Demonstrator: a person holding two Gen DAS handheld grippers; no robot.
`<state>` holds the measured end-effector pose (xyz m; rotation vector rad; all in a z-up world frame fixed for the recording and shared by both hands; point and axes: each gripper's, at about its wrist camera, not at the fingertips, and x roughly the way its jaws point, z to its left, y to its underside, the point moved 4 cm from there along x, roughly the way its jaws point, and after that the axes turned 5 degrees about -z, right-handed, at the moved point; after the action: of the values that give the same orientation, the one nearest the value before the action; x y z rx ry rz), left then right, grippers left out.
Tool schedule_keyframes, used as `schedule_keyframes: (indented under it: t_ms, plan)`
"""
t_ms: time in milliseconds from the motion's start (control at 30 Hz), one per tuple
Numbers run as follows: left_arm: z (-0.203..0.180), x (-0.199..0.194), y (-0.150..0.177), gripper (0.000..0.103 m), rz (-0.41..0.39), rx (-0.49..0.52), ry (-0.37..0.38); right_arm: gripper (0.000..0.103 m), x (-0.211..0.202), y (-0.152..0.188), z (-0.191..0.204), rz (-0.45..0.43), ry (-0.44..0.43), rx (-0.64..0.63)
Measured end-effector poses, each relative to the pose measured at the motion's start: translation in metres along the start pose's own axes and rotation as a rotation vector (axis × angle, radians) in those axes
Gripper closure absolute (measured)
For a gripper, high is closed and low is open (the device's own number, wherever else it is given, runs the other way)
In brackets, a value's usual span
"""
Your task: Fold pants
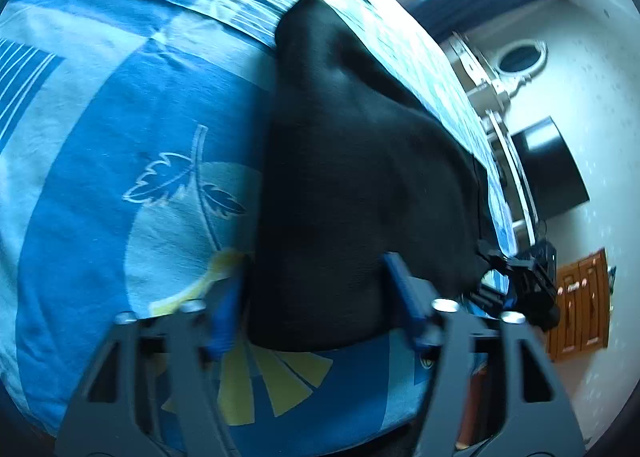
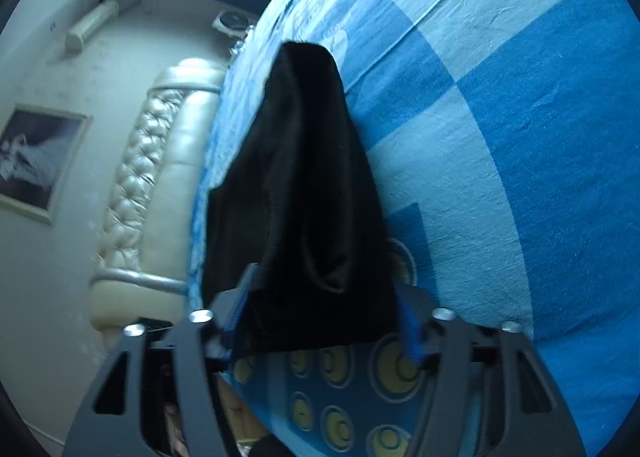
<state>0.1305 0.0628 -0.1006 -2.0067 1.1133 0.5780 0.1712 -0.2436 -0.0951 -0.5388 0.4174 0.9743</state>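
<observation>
Black pants point(image 1: 352, 185) lie on a blue patterned bedspread point(image 1: 120, 137), stretching away from both cameras. My left gripper point(image 1: 316, 297) has its blue fingers point(image 1: 404, 297) on either side of the near pants edge, shut on the cloth. The other gripper point(image 1: 528, 277) shows at the pants' right corner in the left wrist view. In the right wrist view the pants point(image 2: 304, 197) hang lifted from my right gripper point(image 2: 328, 313), whose blue fingers point(image 2: 412, 333) clamp the near edge. The far end rests on the bedspread point(image 2: 520, 137).
A padded cream headboard point(image 2: 160, 177) stands left of the bed, with a framed picture point(image 2: 36, 161) on the wall. A dark screen point(image 1: 548, 165) and a wooden cabinet point(image 1: 580, 305) stand beyond the bed's right edge. A window is at the far end.
</observation>
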Motion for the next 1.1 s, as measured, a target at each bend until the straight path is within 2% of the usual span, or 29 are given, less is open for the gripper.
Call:
schedule_keyframes:
  t_ms: [33, 100, 300, 800, 1100]
  plan:
    - [-0.002, 0.001, 0.0, 0.049, 0.0, 0.008, -0.013, 0.054, -0.001, 0.0, -0.001, 0.0, -0.004, -0.001]
    - [-0.009, 0.0, -0.001, 0.059, 0.001, 0.037, -0.026, 0.058, -0.005, 0.001, -0.003, 0.001, -0.025, 0.011]
    - [-0.013, -0.004, -0.002, 0.068, 0.007, 0.042, -0.054, 0.062, -0.014, 0.004, 0.0, -0.015, -0.062, 0.021]
    - [-0.017, -0.025, 0.014, 0.07, 0.022, 0.077, -0.121, 0.062, -0.024, 0.026, -0.001, 0.03, -0.088, 0.033]
    - [-0.011, -0.023, 0.019, 0.07, 0.022, 0.091, -0.118, 0.063, -0.022, 0.038, -0.01, 0.038, -0.096, 0.046]
